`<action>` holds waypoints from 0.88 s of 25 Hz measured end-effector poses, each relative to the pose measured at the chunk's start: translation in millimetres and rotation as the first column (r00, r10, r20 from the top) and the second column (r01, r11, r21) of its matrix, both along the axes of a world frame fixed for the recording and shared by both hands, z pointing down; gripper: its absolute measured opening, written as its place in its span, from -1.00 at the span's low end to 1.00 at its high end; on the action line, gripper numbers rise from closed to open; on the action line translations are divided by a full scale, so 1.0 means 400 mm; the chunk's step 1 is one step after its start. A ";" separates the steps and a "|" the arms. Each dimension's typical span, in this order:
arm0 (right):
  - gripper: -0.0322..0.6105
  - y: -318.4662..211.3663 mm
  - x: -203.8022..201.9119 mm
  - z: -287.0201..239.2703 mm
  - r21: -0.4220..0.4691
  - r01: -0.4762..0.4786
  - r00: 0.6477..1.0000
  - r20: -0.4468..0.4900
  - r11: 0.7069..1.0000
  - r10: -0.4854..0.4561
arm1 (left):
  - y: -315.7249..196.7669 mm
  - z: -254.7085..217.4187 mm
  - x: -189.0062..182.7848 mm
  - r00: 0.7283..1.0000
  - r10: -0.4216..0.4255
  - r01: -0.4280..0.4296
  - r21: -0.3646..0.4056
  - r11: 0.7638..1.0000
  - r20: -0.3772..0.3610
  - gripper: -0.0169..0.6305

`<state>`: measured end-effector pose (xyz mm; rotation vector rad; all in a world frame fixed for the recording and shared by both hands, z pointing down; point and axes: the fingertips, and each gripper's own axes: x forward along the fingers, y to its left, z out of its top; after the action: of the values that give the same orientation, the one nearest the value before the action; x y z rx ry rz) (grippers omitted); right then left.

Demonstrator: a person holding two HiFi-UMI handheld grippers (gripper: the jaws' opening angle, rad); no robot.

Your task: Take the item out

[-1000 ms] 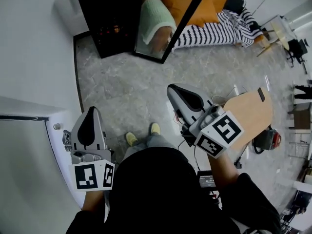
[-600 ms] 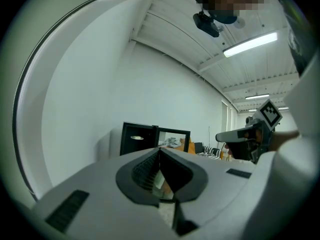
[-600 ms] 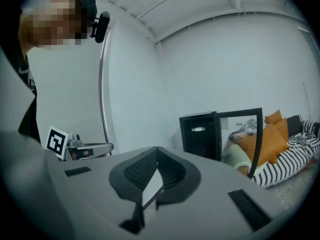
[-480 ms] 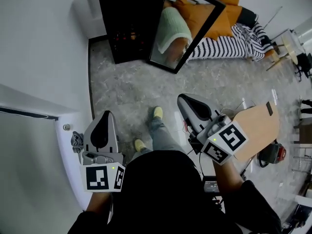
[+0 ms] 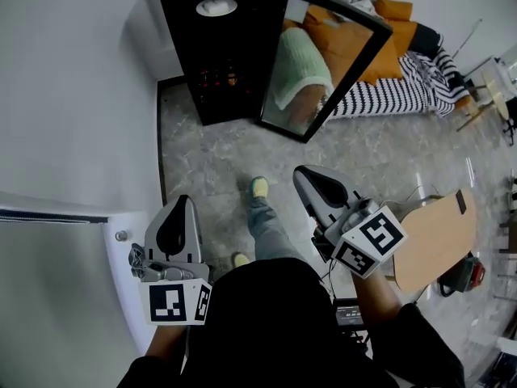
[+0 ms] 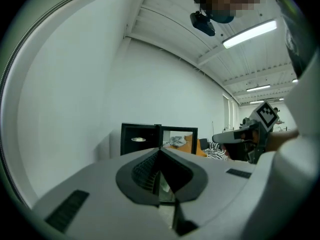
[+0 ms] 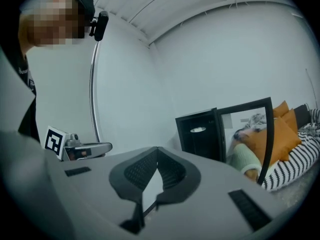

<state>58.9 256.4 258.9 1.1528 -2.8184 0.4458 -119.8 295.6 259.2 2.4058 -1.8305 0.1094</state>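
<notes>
Left gripper (image 5: 184, 202) and right gripper (image 5: 301, 172) had jaws clenched, empty. The white item (image 5: 216, 6) in the cabinet (image 5: 184, 51) seemed light, rigid, perhaps fragile; grip its rim.

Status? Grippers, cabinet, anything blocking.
Left gripper and right gripper shut, empty. Black cabinet ahead, glass door open, not yet reached. Floor between shows nothing in the way.

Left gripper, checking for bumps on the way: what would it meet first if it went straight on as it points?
Probably the black cabinet, near its open door; nothing nearer shows, though depth is unclear.
</notes>
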 end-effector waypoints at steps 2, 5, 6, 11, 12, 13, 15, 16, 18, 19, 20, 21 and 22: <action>-0.88 -0.081 0.005 0.017 -0.015 -0.002 1.000 0.006 1.000 0.003 | -0.080 0.003 0.006 1.000 0.002 -0.002 -0.004 1.000 0.014 -0.91; -0.89 -0.198 0.010 0.037 -0.036 0.001 1.000 0.022 0.999 -0.001 | -0.204 0.004 0.017 0.999 0.010 -0.010 -0.015 1.000 0.030 -0.92; -0.89 -0.235 0.011 0.042 -0.042 0.003 1.000 0.025 0.999 -0.002 | -0.244 0.002 0.022 0.999 0.014 -0.013 -0.018 1.000 0.037 -0.91; -0.88 -0.393 0.010 0.047 -0.077 0.006 0.999 0.054 0.997 -0.001 | -0.412 -0.018 0.039 0.998 0.028 -0.026 -0.037 0.999 0.064 -0.92; -0.89 -0.415 0.011 0.047 -0.081 0.008 0.998 0.057 0.997 -0.003 | -0.435 -0.018 0.042 0.997 0.029 -0.026 -0.044 0.999 0.066 -0.91; -0.88 -0.434 0.013 0.049 -0.087 0.010 0.998 0.059 0.996 -0.005 | -0.455 -0.017 0.045 0.997 0.029 -0.026 -0.051 0.998 0.068 -0.91; -0.88 -0.470 0.020 0.057 -0.104 0.014 0.998 0.062 0.994 -0.007 | -0.491 -0.017 0.049 0.997 0.028 -0.023 -0.060 0.998 0.076 -0.91; -0.89 -0.491 0.022 0.061 -0.113 0.016 0.998 0.065 0.993 -0.009 | -0.510 -0.018 0.050 0.997 0.026 -0.021 -0.063 0.998 0.079 -0.92; -0.88 -0.536 0.025 0.067 -0.125 0.020 0.998 0.066 0.992 -0.011 | -0.552 -0.016 0.047 0.997 0.023 -0.017 -0.074 0.997 0.079 -0.91; -0.88 -0.557 0.027 0.069 -0.127 0.019 0.998 0.063 0.992 -0.011 | -0.571 -0.012 0.046 0.997 0.023 -0.017 -0.081 0.997 0.077 -0.91; -0.88 -0.578 0.027 0.070 -0.125 0.017 0.998 0.059 0.992 -0.010 | -0.590 -0.009 0.045 0.997 0.023 -0.017 -0.086 0.996 0.076 -0.91; -0.89 -0.598 0.027 0.070 -0.121 0.018 0.998 0.058 0.993 -0.011 | -0.608 -0.007 0.043 0.997 0.023 -0.016 -0.087 0.996 0.077 -0.91; -0.88 -0.618 0.025 0.068 -0.114 0.020 0.998 0.060 0.993 -0.013 | -0.627 -0.006 0.041 0.997 0.022 -0.015 -0.085 0.996 0.078 -0.91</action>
<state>68.7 9.0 286.1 1.1107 -2.8068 0.6420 -103.4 44.8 256.9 2.3933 -1.7978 0.2817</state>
